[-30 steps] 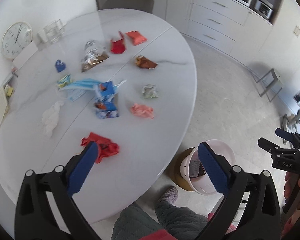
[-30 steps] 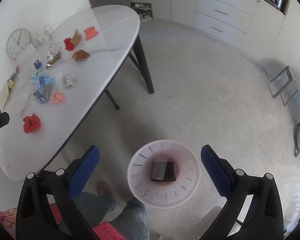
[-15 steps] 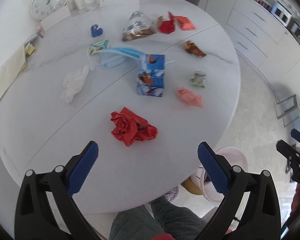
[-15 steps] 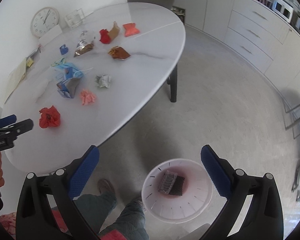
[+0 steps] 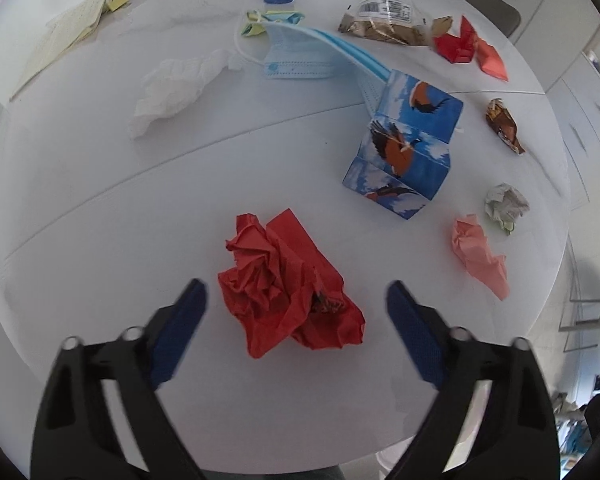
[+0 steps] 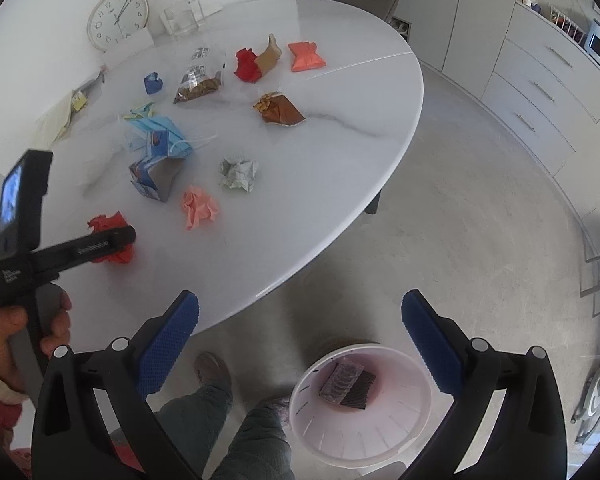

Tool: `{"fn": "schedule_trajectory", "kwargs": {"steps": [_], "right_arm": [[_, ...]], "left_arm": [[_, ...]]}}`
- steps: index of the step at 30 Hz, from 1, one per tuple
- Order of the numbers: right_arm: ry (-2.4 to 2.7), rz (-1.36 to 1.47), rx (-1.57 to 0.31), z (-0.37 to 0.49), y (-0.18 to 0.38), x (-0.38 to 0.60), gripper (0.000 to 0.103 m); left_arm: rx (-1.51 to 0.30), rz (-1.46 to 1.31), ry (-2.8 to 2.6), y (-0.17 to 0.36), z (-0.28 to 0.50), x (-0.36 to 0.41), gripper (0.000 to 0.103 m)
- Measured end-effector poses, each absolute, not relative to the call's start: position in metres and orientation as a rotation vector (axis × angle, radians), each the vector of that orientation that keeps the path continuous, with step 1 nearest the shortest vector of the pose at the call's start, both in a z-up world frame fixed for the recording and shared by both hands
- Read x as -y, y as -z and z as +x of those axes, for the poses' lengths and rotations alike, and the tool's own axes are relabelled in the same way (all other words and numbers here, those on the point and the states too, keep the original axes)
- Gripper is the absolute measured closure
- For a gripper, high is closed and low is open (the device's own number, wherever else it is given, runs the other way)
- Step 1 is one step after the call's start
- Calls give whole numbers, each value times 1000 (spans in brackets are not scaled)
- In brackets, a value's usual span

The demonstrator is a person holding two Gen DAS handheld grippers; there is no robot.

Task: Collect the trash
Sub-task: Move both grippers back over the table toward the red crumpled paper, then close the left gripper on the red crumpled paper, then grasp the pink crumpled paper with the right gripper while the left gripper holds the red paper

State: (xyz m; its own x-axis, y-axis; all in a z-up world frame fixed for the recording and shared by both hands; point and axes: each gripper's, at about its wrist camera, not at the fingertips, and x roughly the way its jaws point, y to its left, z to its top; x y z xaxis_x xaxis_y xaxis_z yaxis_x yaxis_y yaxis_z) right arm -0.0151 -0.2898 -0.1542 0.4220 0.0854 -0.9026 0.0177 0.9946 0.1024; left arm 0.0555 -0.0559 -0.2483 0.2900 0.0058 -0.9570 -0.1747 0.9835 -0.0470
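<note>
My left gripper [image 5: 296, 296] is open, its blue fingers on either side of a crumpled red paper [image 5: 288, 292] on the white oval table [image 5: 100, 208]. The red paper also shows in the right wrist view [image 6: 110, 226], partly behind the left gripper's body. My right gripper [image 6: 300, 312] is open and empty, off the table's edge above the floor. A white bin [image 6: 360, 404] stands on the floor below it with a dark wrapper [image 6: 348, 386] inside.
On the table lie a pink paper wad [image 5: 480, 254], a grey wad [image 5: 506, 204], a blue bird-print carton [image 5: 408, 148], a face mask [image 5: 304, 56], a white tissue [image 5: 172, 88], a brown wrapper [image 5: 504, 126], a snack bag [image 5: 384, 16] and red scraps [image 5: 468, 48]. A clock [image 6: 118, 20] leans at the wall.
My left gripper has moved forward and down over the table until the red paper lies between its fingers. My right gripper has swung slightly, with the bin now lower in its view.
</note>
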Motion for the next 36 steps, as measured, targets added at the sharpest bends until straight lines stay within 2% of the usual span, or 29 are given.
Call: {"fn": "schedule_trajectory", "kwargs": {"steps": [2,5,7,14,21,24,29,33,36], "right_arm": [[-50,112,-1129,-12,152,292,2],[-97,158,-1126,-8,153,291,2],[-144,199,-1119,-4,153,288,2],[-227,187,-1106,26,169,247,4],[-200,195,-1143,65,210,216,23],[-160,208,-1177,73,226,211,26],[-68,199,-1180,83,230,202,36],[10,119,-1191,87,230,193,62],[40,152,-1198,87,230,192,66]], "left_arm": [[-1287,-171,-151,252,57,53,42],[-1274,-157,-178,250,57,51,57],[-1275,-138,-160,250,58,51,62],[-1294,-96,-77,243,60,46,63],[-1267,17,41,221,63,34,63],[-1277,49,110,215,66,26,63],[-1244,189,213,203,78,21,62],[-1237,244,289,204,95,19,62],[-1239,262,339,205,104,18,62]]}}
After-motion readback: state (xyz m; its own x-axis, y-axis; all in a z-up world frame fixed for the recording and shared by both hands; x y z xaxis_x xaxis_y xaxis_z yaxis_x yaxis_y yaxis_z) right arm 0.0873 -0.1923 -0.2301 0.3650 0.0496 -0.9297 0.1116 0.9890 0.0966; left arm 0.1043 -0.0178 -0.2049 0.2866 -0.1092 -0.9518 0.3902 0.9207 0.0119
